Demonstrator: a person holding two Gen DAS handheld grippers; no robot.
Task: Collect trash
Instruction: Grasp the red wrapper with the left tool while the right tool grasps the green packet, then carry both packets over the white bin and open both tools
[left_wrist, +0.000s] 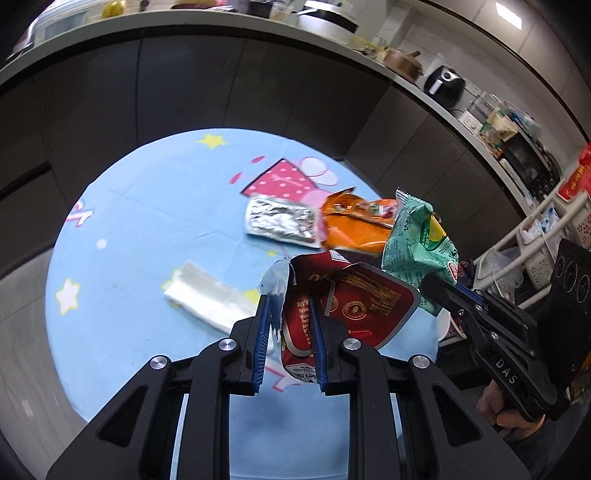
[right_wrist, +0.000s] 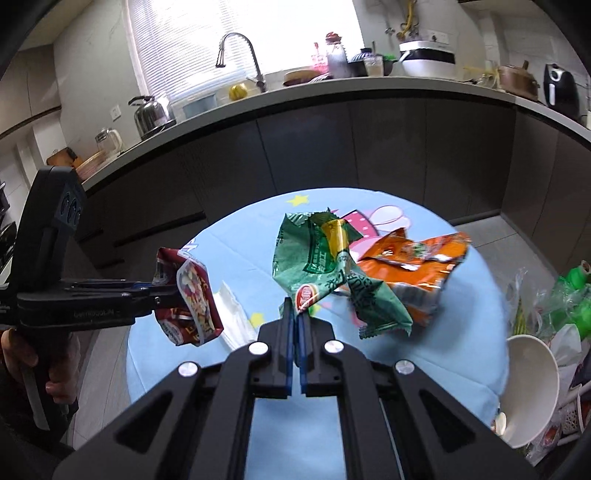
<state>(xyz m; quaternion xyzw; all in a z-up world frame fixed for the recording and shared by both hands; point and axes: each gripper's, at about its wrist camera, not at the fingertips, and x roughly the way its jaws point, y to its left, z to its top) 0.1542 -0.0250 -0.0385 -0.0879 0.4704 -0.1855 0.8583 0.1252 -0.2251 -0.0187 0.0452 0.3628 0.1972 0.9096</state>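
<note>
My left gripper (left_wrist: 290, 306) is shut on a dark red snack wrapper (left_wrist: 354, 306) and holds it above the round table with the light blue cloth (left_wrist: 140, 229); it also shows in the right wrist view (right_wrist: 192, 299). My right gripper (right_wrist: 296, 314) is shut on a green wrapper (right_wrist: 321, 258), lifted off the table; it also shows in the left wrist view (left_wrist: 413, 240). An orange wrapper (left_wrist: 354, 225) (right_wrist: 417, 266), a silver foil packet (left_wrist: 282, 219) and a clear plastic wrapper (left_wrist: 207, 295) (right_wrist: 232, 314) lie on the cloth.
A dark kitchen cabinet run with a white counter (right_wrist: 332, 88) curves behind the table. A white bin (right_wrist: 532, 384) with bags of rubbish (right_wrist: 554, 302) stands at the table's right. A white wire rack (left_wrist: 535, 236) stands to the right.
</note>
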